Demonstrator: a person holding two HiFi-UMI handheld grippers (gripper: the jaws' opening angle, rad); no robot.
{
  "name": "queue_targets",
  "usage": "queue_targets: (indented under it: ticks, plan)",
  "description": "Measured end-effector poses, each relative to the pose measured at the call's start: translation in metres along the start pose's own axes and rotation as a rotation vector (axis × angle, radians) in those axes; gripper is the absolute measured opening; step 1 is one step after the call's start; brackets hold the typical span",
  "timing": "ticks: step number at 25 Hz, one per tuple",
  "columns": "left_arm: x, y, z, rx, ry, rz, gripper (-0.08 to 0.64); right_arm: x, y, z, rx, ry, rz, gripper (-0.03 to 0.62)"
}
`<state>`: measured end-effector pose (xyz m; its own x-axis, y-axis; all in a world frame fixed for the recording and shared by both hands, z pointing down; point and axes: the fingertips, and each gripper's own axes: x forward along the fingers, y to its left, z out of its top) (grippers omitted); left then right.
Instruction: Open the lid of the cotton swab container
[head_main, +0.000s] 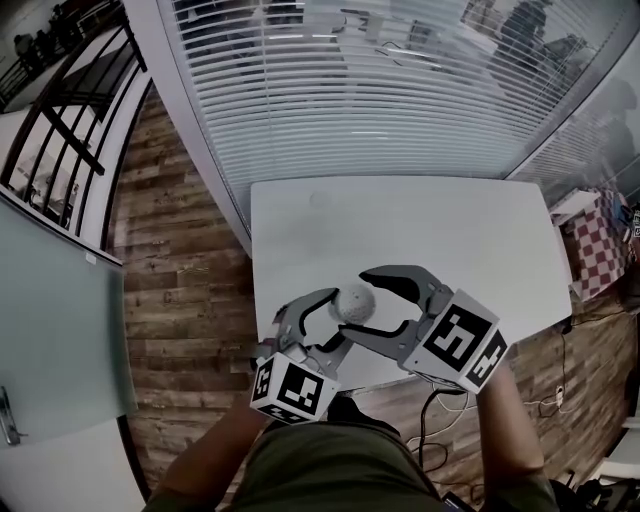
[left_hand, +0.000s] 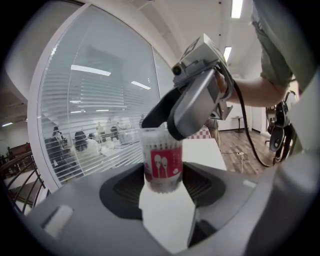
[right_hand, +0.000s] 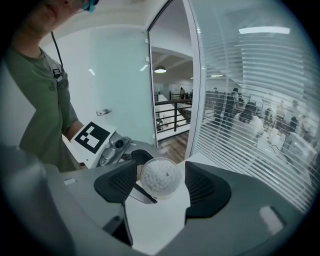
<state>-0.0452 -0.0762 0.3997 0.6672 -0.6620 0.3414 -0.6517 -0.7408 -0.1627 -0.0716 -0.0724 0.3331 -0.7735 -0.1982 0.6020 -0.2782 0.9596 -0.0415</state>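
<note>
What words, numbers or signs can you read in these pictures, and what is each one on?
Red label on the clear round plastic cotton swab container: white swab pictures only, no legible words.
Left marker cube on the left gripper: black-and-white square markers, no letters or numbers.
Right marker cube on the right gripper: same kind of markers.
No readable text anywhere else.

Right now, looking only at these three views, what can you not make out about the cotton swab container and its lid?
Lid on or off: in the left gripper view the right gripper covers the top of the cotton swab container; the other views show only swab tips.
Print on the label: left gripper view, too small.
Container's base: head view, hidden behind its own top.
</note>
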Motion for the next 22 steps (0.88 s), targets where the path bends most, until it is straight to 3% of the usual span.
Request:
queue_targets:
  ticks: [8,22]
  plan:
    - [-0.004,0.002,-0.006,0.021,0.007,-0.008,0.244,0.021,0.002,-0.007,-0.039,0.078,0.004,0.282]
    - [-0.003,0.003,-0.011,0.058,0.017,-0.013,0.242,0.026,0.001,-0.012,-0.029,0.113,0.025,0.281]
